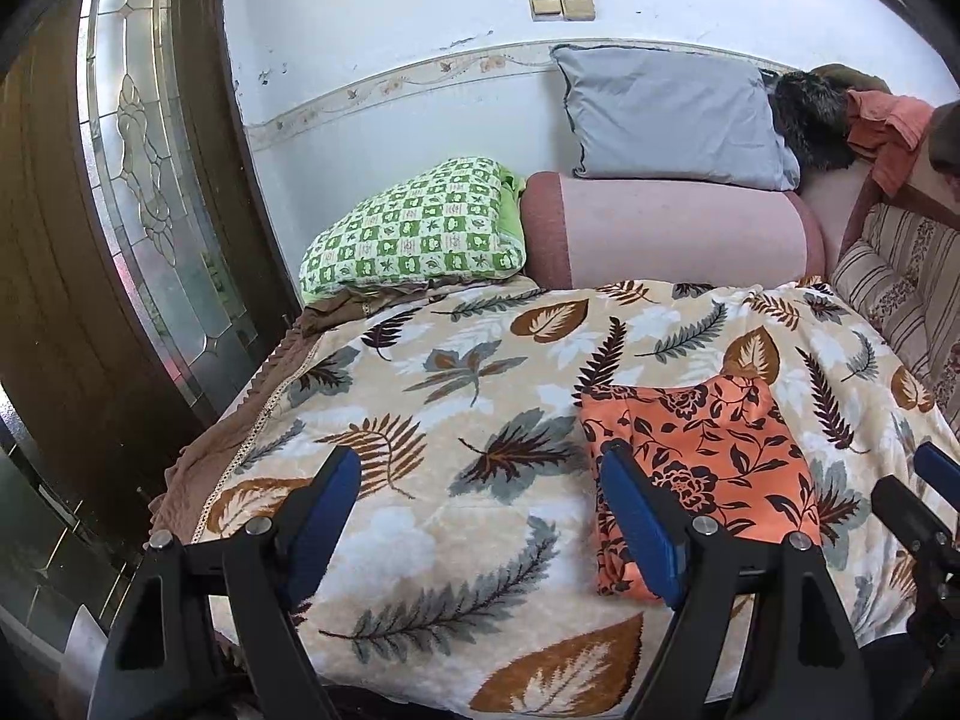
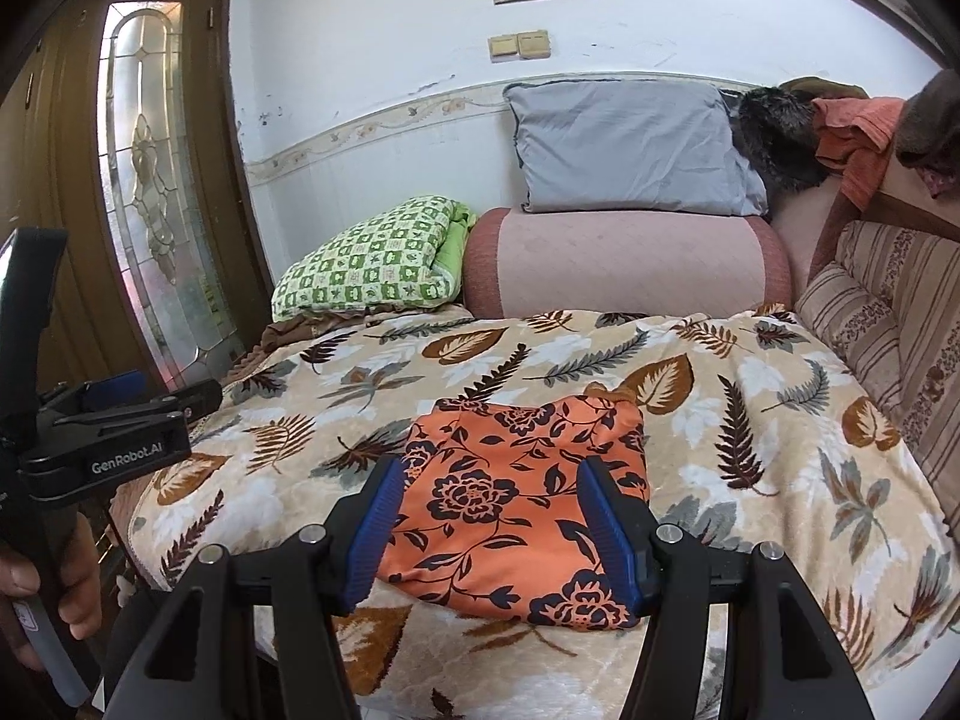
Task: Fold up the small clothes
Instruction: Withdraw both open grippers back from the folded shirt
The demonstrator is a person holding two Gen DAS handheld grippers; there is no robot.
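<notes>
An orange garment with a dark flower print (image 1: 714,456) lies folded into a compact rectangle on the leaf-patterned blanket (image 1: 456,372); it also shows in the right wrist view (image 2: 516,498). My left gripper (image 1: 480,468) is open and empty, held above the blanket to the left of the garment. My right gripper (image 2: 489,480) is open and empty, just in front of and above the garment's near edge, its blue pads (image 2: 606,516) on either side of it. The left gripper shows from the side in the right wrist view (image 2: 150,396).
The blanket (image 2: 750,420) covers a bed or sofa. A green checked pillow (image 1: 414,228), a pink bolster (image 1: 672,228) and a grey pillow (image 1: 666,114) lie at the back. Striped cushions (image 2: 888,312) stand on the right, a wooden door with glass (image 1: 138,180) on the left.
</notes>
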